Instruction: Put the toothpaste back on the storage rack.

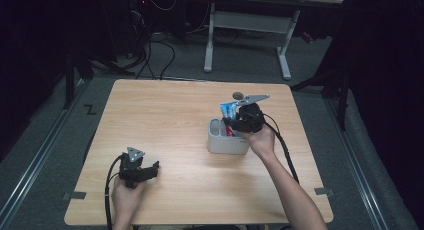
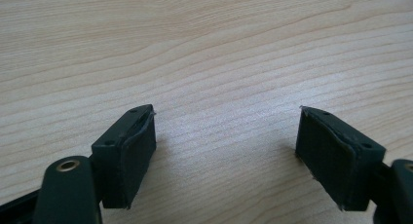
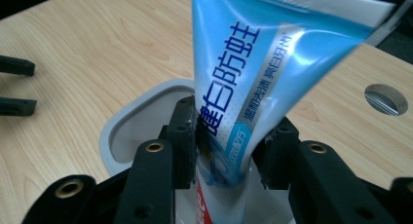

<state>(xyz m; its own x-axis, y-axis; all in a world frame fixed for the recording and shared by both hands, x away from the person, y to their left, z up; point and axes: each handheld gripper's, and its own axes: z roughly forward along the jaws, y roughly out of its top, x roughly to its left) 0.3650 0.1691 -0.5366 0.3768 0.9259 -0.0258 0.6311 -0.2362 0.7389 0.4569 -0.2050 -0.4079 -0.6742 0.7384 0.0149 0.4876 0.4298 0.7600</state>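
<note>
My right gripper (image 3: 229, 151) had its jaws pinched on a blue and white toothpaste tube (image 3: 253, 87), which stood nearly upright with its lower end down inside the grey two-compartment holder (image 1: 227, 142). I judged the tube light and soft: the laminated wall would dent under the pads and looked glossy enough to slide, so I reckoned the firmer lower body near the shoulder, about where I had it, was the better place to hold than the flat crimped tail at the top. My left gripper (image 1: 137, 170) lay low over the table (image 2: 204, 48), well away from the holder toward my side, with its jaws spread wide and nothing between them.

The right gripper view gave me the printing on the tube, a red band near its lower end, and a round hole (image 3: 386, 98) in the tabletop just beyond the holder. The high view gave me what that one could not: both of the holder's compartments and how far apart my two hands were
</note>
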